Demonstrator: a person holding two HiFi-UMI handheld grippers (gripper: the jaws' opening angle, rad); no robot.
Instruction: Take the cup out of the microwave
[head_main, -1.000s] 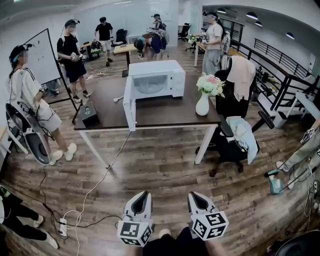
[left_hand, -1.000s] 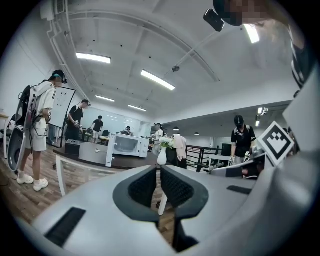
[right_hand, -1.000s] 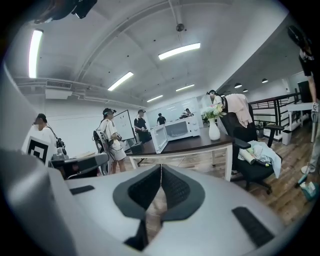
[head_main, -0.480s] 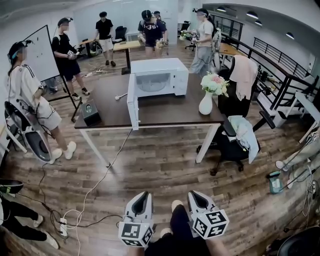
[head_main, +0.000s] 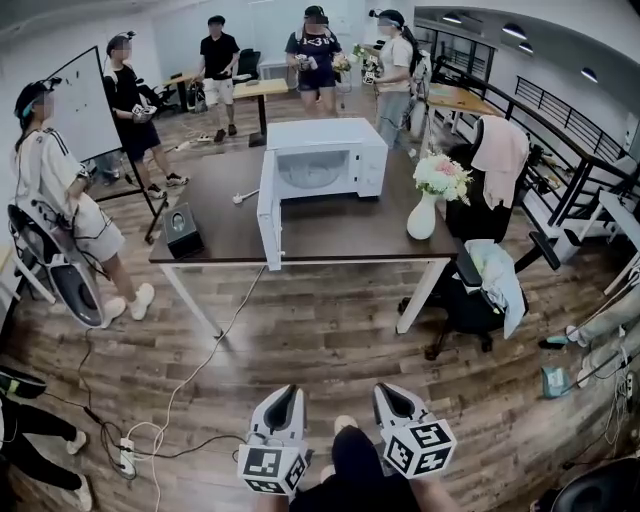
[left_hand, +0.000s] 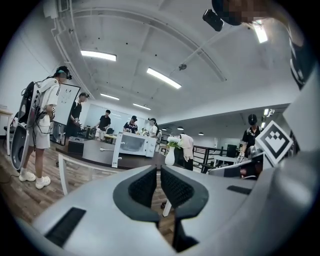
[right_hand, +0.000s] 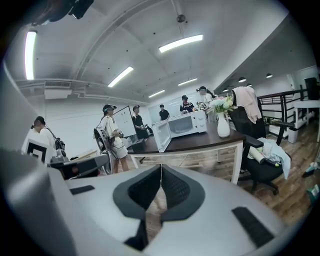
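Down at the bottom of the head view, the left tongs (head_main: 288, 392) and the right tongs (head_main: 386, 392) sit side by side, low over the wooden floor (head_main: 330, 330), both aimed toward the surface ahead. Left tongs: pressed together, nothing between the pads. Right tongs: same story, pads meeting at the tips, nothing pinched. Each carries its marker cube at the near end, facing the camera.

Off to the left on the floor, a white cable (head_main: 200, 365) snakes from beside a power strip (head_main: 126, 455) up toward the surface's near edge.

Moving out now to the dark surface (head_main: 340, 235) on white legs, well apart from both tongs. On it, centre stage, is the white microwave (head_main: 335, 160), its door (head_main: 268, 210) swung wide open on the left side and reaching out to the near edge.

The cup? The open cavity shows, but at this range no view lets me pick out a cup inside.

Left of the door sits a small black box (head_main: 181, 230). Right of the microwave stands a white vase (head_main: 422, 218) of pale flowers (head_main: 442, 178). Just beside the surface's right end is a black office chair (head_main: 480, 295) draped with light cloth.

At the left, a person in white (head_main: 55, 190) stands near a whiteboard (head_main: 85, 110). Farthest back, several more people (head_main: 318, 55) gather round other desks.
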